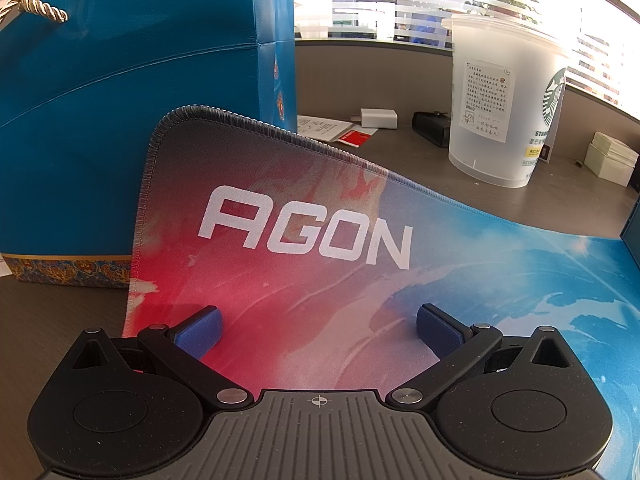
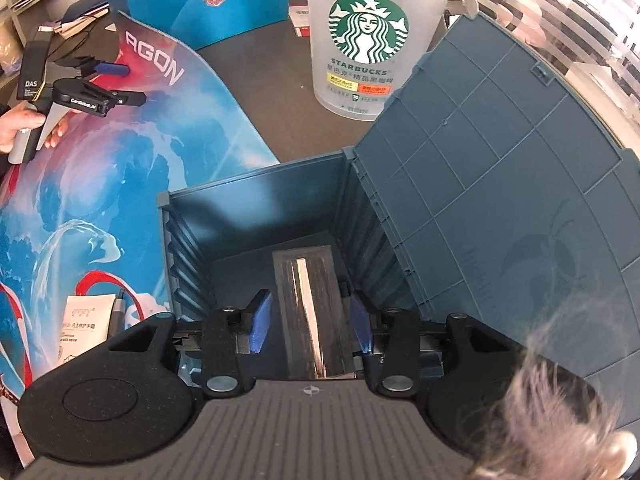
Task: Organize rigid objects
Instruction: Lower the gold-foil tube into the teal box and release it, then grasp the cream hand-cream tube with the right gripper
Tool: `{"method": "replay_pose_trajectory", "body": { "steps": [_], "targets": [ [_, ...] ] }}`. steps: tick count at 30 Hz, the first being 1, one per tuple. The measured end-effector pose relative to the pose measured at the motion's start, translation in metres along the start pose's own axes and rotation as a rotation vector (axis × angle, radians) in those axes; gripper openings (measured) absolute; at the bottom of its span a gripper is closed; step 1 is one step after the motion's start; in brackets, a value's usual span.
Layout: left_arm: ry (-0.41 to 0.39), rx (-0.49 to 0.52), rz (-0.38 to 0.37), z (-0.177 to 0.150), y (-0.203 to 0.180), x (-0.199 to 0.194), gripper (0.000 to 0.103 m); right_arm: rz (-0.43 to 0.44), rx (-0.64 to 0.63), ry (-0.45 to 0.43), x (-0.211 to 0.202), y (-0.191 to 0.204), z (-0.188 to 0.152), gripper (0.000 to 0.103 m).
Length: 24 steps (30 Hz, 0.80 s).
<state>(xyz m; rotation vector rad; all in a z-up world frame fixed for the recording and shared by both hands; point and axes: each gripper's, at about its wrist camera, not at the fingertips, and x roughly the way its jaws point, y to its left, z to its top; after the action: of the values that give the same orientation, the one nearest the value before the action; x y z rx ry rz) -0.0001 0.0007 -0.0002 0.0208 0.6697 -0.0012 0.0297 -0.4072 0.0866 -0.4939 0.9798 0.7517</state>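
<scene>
Ribbed plastic walls of the blue bin (image 2: 256,200) closed round the right gripper (image 2: 312,320), jaws spread beside a glossy dark box (image 2: 310,312); the left gripper (image 1: 318,330) gaped over the stitched-edge mat (image 1: 304,236).

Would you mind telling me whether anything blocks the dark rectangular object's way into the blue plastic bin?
Nothing visible does. The right gripper is above the open blue plastic bin, with the dark rectangular object between its fingers. The hinged lid stands open to the right, and no other item shows on the visible bin floor.
</scene>
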Motion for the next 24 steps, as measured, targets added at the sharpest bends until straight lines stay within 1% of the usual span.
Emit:
{"method": "replay_pose_trajectory", "body": {
  "steps": [8, 16, 20, 21, 24],
  "targets": [
    [0.0, 0.0, 0.0, 0.0, 0.0, 0.0, 0.103, -0.016, -0.002, -0.01, -0.003, 0.005, -0.001, 0.042],
    [0.0, 0.0, 0.0, 0.0, 0.0, 0.0, 0.103, -0.043, -0.011, -0.067, -0.023, 0.019, -0.001, 0.046],
    [0.0, 0.0, 0.0, 0.0, 0.0, 0.0, 0.103, -0.066, -0.013, -0.096, -0.036, 0.029, -0.004, 0.052],
    [0.0, 0.0, 0.0, 0.0, 0.0, 0.0, 0.103, -0.071, -0.015, -0.106, -0.04, 0.032, -0.006, 0.056],
    [0.0, 0.0, 0.0, 0.0, 0.0, 0.0, 0.103, -0.106, -0.019, -0.135, -0.049, 0.041, -0.01, 0.057]
  ]
}}
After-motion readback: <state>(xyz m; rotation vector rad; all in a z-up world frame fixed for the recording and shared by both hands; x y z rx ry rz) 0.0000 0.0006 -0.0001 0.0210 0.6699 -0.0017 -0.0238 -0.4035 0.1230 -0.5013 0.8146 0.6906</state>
